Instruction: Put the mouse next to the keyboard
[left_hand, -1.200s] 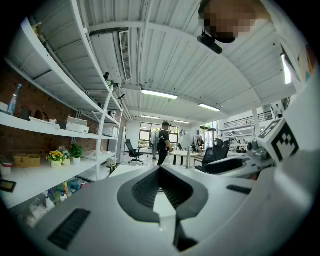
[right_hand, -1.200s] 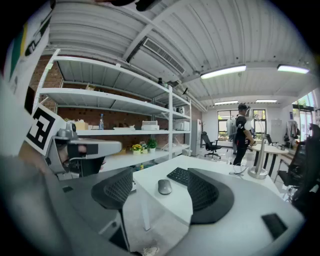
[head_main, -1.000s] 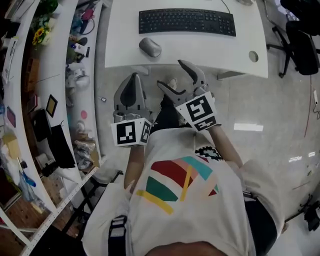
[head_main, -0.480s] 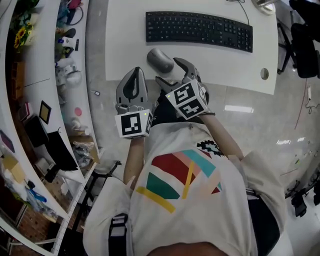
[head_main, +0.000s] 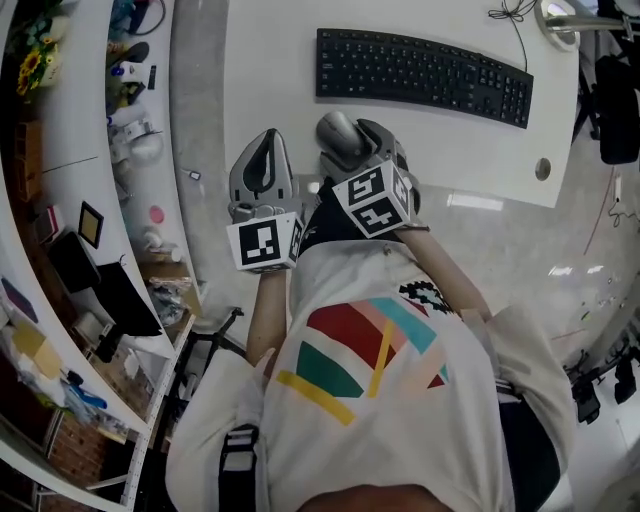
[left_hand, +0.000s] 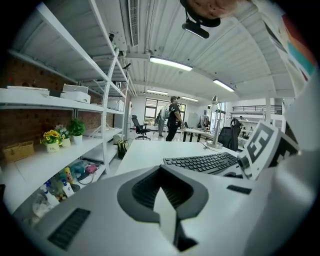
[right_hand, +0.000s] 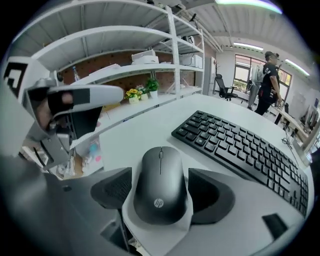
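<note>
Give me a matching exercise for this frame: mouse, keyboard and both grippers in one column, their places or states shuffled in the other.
1. mouse
2. keyboard
3. left gripper
4. right gripper

A. jaws together, nothing between them
B. jaws apart, one on each side of the mouse
C. lies beyond the mouse, untouched
D. lies between two jaws

Pairs: 1-D, 2-C, 3-A, 4-B

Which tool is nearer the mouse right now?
Right. The right tool straddles the mouse with jaws open; the left tool is shut, off to the mouse's left.
</note>
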